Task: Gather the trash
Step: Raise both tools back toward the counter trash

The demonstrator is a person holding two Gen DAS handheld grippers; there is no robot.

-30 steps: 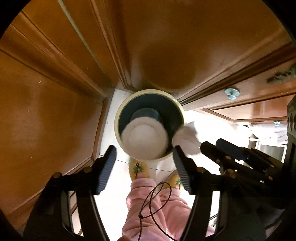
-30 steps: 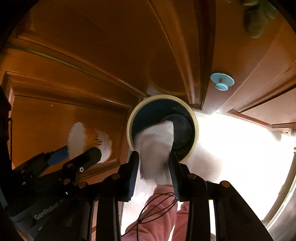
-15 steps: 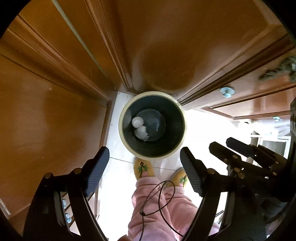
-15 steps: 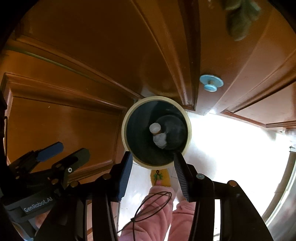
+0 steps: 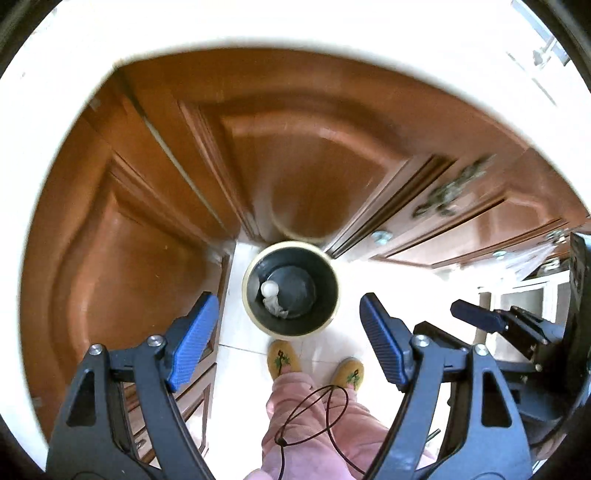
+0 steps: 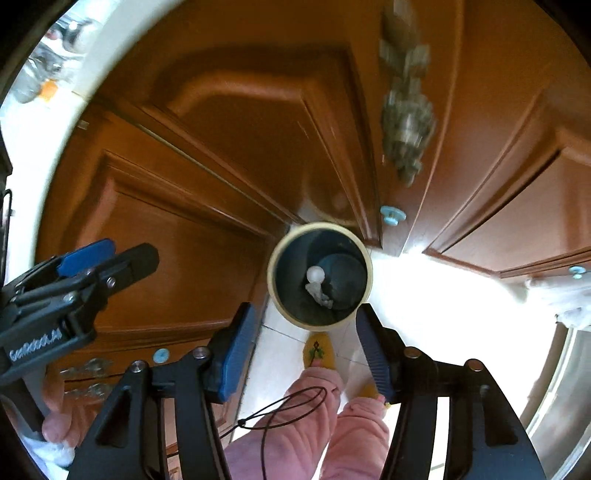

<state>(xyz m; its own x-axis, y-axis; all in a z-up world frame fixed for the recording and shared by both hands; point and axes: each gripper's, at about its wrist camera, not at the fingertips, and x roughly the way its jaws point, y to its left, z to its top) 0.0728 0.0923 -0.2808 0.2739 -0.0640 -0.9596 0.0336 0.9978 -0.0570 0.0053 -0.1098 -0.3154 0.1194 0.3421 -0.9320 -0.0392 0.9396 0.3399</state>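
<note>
A round trash bin (image 5: pixel 255 302) with a cream rim and dark inside stands on the white floor below me, against the wooden cabinets; it also shows in the right wrist view (image 6: pixel 364 258). A white cup (image 5: pixel 269 287) and crumpled white paper (image 5: pixel 275 306) lie at its bottom, also seen in the right wrist view as cup (image 6: pixel 315 274) and paper (image 6: pixel 320 293). My left gripper (image 5: pixel 286 328) is open and empty, high above the bin. My right gripper (image 6: pixel 301 336) is open and empty, also high above it.
Brown wooden cabinet doors (image 5: pixel 129 240) with ornate handles (image 6: pixel 404 110) and blue knobs (image 6: pixel 392 215) surround the bin. A white countertop edge (image 5: pixel 295 33) curves above. The person's pink trousers (image 5: pixel 314 417) and yellow slippers (image 5: pixel 282 358) stand just in front of the bin.
The cup and the paper left both grippers and fell into the bin. Both grippers opened and rose, so the bin looks smaller and the countertop has come into view.
</note>
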